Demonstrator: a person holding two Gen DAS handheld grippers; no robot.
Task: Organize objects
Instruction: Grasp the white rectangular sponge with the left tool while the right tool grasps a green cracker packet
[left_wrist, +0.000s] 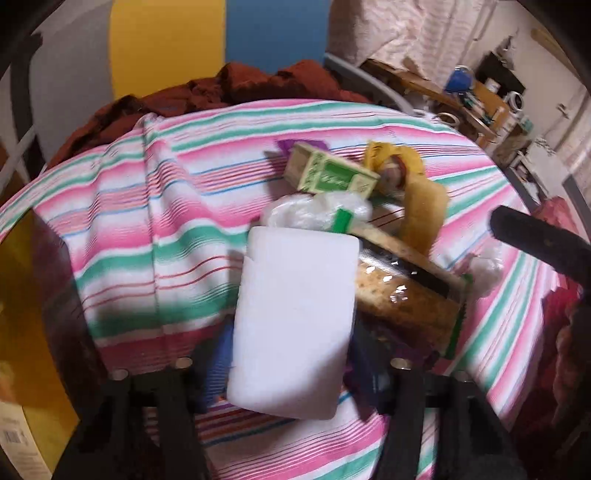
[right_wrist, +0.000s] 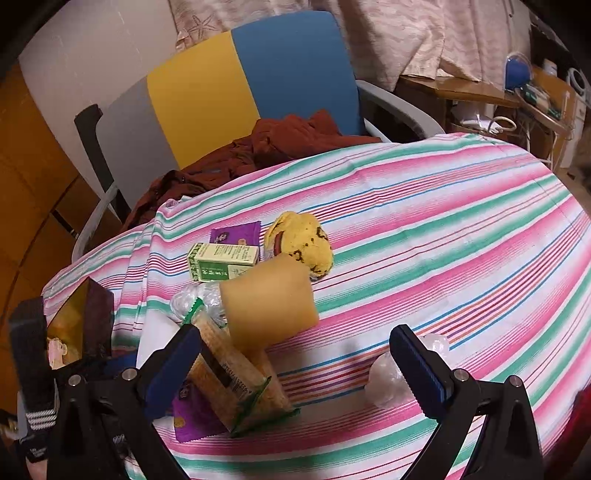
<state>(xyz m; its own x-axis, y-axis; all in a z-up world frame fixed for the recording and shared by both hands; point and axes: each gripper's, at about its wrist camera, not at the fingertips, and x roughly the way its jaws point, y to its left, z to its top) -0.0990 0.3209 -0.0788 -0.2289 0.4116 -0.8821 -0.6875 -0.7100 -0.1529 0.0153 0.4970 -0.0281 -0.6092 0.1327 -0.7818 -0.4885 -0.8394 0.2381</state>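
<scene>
Left gripper (left_wrist: 291, 369): a white block (left_wrist: 295, 325) is held between its jaws, above the near edge of the striped tablecloth (right_wrist: 443, 221).
Cracker packet (right_wrist: 236, 373): laid near the cloth's near edge, just beside the left finger of the right gripper.
Green box (right_wrist: 221, 260): set mid-cloth, a yellow pouch (right_wrist: 301, 243) beside it.
Right gripper (right_wrist: 295, 365): jaws spread wide, nothing held.
</scene>
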